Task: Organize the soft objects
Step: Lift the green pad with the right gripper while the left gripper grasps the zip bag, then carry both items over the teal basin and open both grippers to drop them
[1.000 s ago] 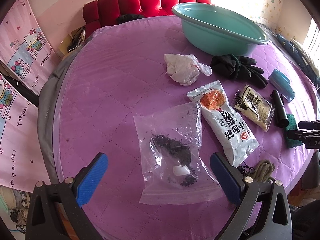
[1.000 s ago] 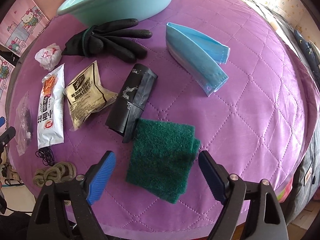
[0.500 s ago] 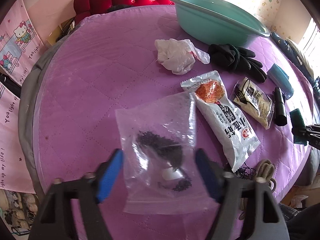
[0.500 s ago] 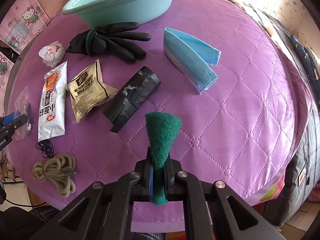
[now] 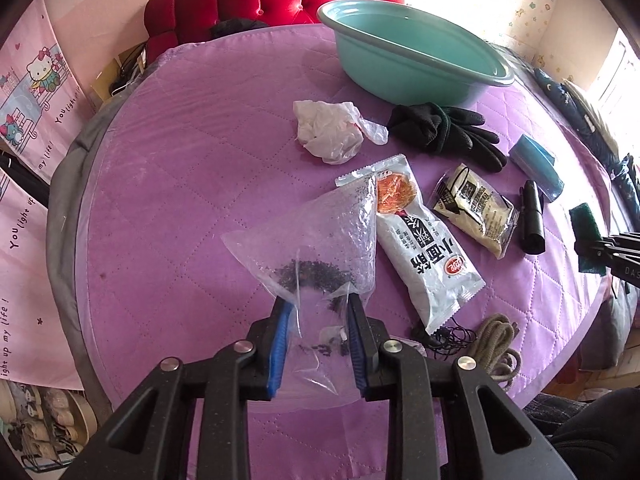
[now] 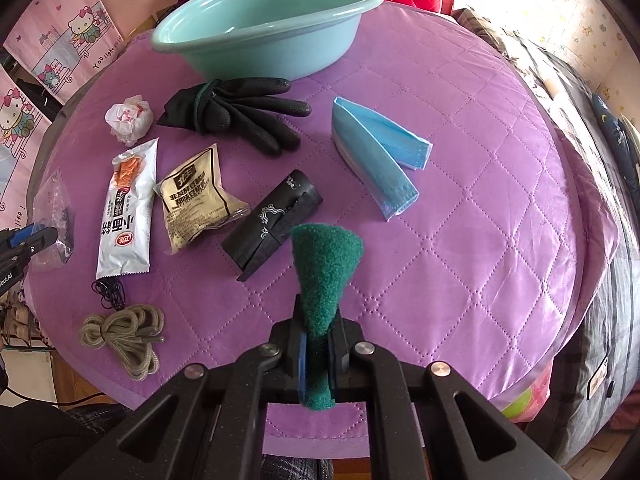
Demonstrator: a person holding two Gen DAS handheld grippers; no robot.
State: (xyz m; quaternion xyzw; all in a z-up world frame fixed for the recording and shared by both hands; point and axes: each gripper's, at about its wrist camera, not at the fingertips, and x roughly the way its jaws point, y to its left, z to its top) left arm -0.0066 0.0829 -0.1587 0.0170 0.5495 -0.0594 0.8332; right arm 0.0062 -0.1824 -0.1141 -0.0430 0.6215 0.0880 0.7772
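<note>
My left gripper [image 5: 318,322] is shut on a clear zip bag with dark tea leaves [image 5: 320,248] and holds it lifted off the purple quilted table [image 5: 180,200]. My right gripper [image 6: 318,344] is shut on a green scouring pad [image 6: 326,268], which stands up folded between the jaws above the table. A teal basin [image 6: 260,20] sits at the far edge; it also shows in the left wrist view [image 5: 412,56]. The left gripper with the bag shows in the right wrist view [image 6: 36,236].
On the table lie black gloves [image 6: 240,108], a blue face mask [image 6: 376,160], a black roll [image 6: 272,224], a white snack packet [image 6: 126,208], a tan packet [image 6: 196,200], crumpled white plastic [image 6: 128,120], a cord bundle [image 6: 124,336] and black hair ties [image 6: 110,292].
My left gripper closed on the tea bag and lifted it. My right gripper closed on the green pad and raised it off the table.
</note>
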